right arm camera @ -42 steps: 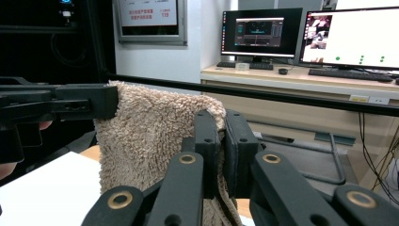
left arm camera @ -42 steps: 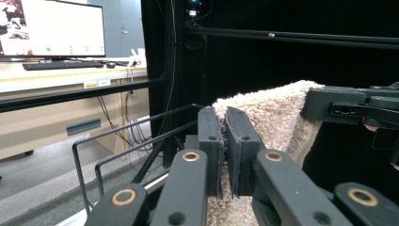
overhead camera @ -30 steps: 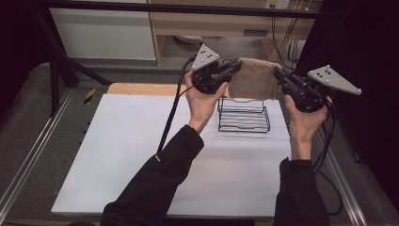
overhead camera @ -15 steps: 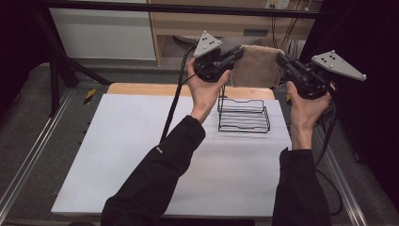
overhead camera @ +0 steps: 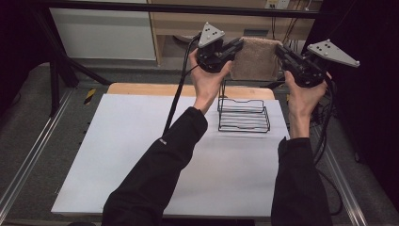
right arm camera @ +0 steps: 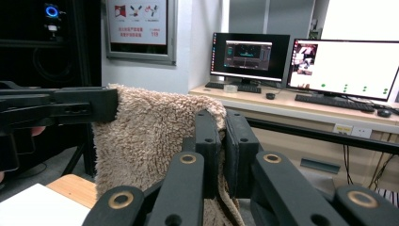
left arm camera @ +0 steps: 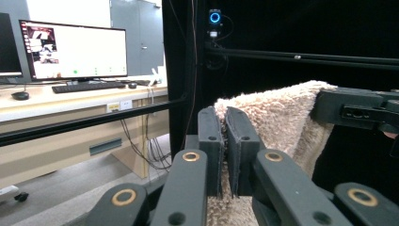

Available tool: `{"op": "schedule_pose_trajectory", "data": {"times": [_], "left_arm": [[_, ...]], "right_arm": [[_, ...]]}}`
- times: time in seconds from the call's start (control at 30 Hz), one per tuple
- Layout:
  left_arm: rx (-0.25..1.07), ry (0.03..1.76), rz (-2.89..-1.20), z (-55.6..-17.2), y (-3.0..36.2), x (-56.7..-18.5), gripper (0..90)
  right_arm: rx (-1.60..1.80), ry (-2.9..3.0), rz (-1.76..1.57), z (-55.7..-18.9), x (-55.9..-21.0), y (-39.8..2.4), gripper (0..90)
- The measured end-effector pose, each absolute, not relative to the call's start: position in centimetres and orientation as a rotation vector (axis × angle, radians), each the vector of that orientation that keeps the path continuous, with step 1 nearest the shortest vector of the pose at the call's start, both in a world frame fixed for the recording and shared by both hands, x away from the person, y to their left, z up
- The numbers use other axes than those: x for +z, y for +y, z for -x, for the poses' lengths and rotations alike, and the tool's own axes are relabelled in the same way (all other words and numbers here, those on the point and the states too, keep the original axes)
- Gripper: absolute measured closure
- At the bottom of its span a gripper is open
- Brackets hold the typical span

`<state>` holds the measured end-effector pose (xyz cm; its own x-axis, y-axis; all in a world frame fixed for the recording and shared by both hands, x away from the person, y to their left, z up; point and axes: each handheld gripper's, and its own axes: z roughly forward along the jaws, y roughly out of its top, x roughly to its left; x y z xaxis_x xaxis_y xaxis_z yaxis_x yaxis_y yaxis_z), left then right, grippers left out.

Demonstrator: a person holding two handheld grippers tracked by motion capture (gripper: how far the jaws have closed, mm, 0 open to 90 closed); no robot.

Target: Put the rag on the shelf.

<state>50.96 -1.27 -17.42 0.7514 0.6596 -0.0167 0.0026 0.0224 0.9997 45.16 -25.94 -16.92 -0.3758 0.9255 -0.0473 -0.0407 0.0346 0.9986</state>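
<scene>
Gripping opposite upper corners of a beige fleece towel (overhead camera: pixel 255 59), the left gripper (overhead camera: pixel 235 47) and the right gripper (overhead camera: pixel 281 51) hold it stretched between them in the air, above the far edge of the white surface (overhead camera: pixel 141 155). In the left gripper view, the jaws stand nearly pressed together with the pile of the towel (left arm camera: pixel 277 117) pinched in the narrow gap; the right gripper's black jaws clamp the far corner at the right of that view. In the right gripper view, the jaws likewise pinch the edge of the towel (right arm camera: pixel 150 136), and the left gripper clamps the opposite corner at the left. A black wire rack (overhead camera: pixel 243 116) stands on the surface below the towel, apart from it. Writing: monitors (right arm camera: pixel 249 56) on a desk and a framed wall poster (right arm camera: pixel 136 23) carry text too small to read. No brand marking is legible on either gripper.
</scene>
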Motion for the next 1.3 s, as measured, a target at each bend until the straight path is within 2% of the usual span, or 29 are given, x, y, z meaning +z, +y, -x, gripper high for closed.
{"op": "schedule_pose_trajectory", "data": {"times": [0.57, 1.07, 1.3], "left_arm": [[0.548, 0.582, -1.524, -54.0, -2.5, -19.4, 85.4], [0.515, 0.556, -1.596, -52.8, -2.4, -22.2, 85.4], [0.479, 0.536, -1.609, -52.0, -2.0, -22.8, 85.2]], "right_arm": [[1.431, 1.517, -0.978, -48.5, -18.9, -27.1, 85.3], [1.451, 1.59, -1.014, -47.9, -22.1, -28.1, 85.1], [1.448, 1.619, -0.995, -47.1, -22.4, -28.2, 84.7]]}}
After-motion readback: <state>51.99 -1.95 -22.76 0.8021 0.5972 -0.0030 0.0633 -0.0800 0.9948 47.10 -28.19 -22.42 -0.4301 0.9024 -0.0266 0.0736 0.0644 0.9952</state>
